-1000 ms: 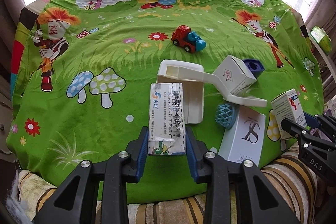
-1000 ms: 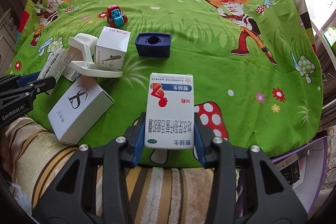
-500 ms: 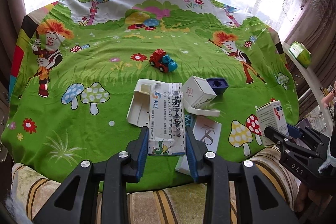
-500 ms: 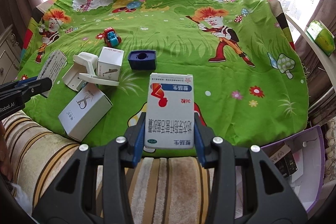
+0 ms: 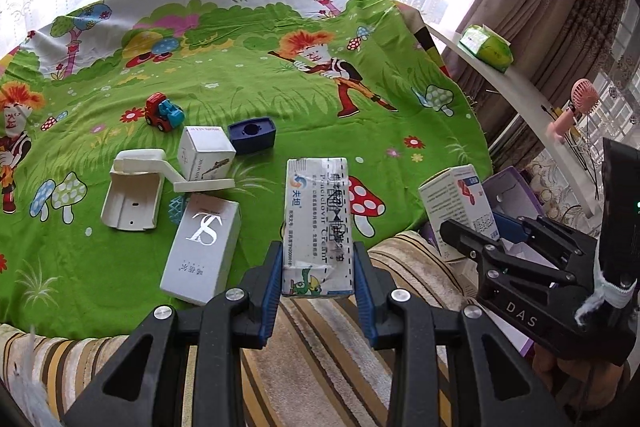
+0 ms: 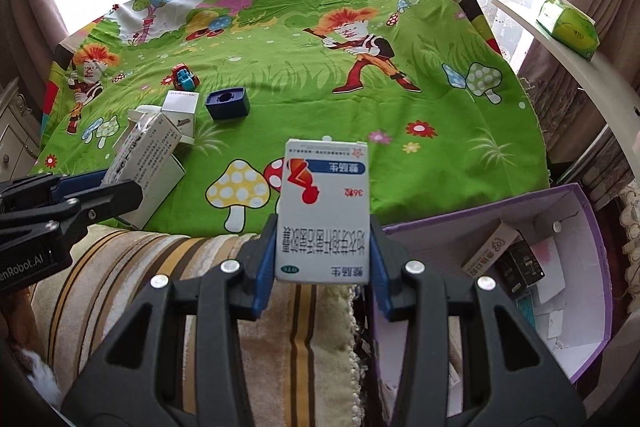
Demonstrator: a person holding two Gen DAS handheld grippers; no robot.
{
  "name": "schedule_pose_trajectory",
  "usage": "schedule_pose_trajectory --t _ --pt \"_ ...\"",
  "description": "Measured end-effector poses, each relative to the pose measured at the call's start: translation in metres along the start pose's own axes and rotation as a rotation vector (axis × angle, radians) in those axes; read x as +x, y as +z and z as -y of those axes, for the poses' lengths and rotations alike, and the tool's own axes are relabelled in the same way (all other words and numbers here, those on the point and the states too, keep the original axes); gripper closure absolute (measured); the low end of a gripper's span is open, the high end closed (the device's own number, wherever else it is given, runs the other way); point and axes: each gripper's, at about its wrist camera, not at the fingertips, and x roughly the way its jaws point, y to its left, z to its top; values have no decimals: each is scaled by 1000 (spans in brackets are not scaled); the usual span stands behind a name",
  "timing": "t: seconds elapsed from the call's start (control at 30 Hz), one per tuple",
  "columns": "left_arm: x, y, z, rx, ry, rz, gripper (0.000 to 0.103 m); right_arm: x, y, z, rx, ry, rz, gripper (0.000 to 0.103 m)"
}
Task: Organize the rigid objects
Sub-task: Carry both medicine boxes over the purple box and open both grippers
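My left gripper [image 5: 318, 279] is shut on a long white cream box [image 5: 318, 223], held above the striped cushion at the table's front edge. My right gripper [image 6: 322, 259] is shut on a white medicine box with a red mark [image 6: 324, 211], held up near the open purple box [image 6: 576, 343]. The right gripper and its medicine box [image 5: 460, 207] also show at the right of the left wrist view. On the cloth lie a white "TS" box [image 5: 204, 247], a small white box [image 5: 206, 151], a white plastic holder [image 5: 134, 195], a blue block [image 5: 252, 135] and a toy car [image 5: 162, 111].
The green cartoon cloth [image 5: 240, 87] covers the table. A striped cushion [image 6: 160, 267] runs along the front edge. The purple box holds several small cartons [image 6: 520, 263]. A white shelf at the right carries a green pack [image 6: 568, 27] and a pink fan [image 5: 580, 103].
Both grippers have pulled back from the table and swung right with their boxes. The purple box has come into the right wrist view. The objects on the cloth have not moved.
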Motion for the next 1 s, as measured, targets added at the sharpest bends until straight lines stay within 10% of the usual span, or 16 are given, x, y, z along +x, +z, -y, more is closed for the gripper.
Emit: schedule_pose_trajectory --t 0.83,1.0 --pt "14 -18 155 364 -230 -62 69 -61 -27 128 210 -210 61 58" --pt "13 -18 161 389 -254 -60 52 -64 -28 136 236 -220 61 51"
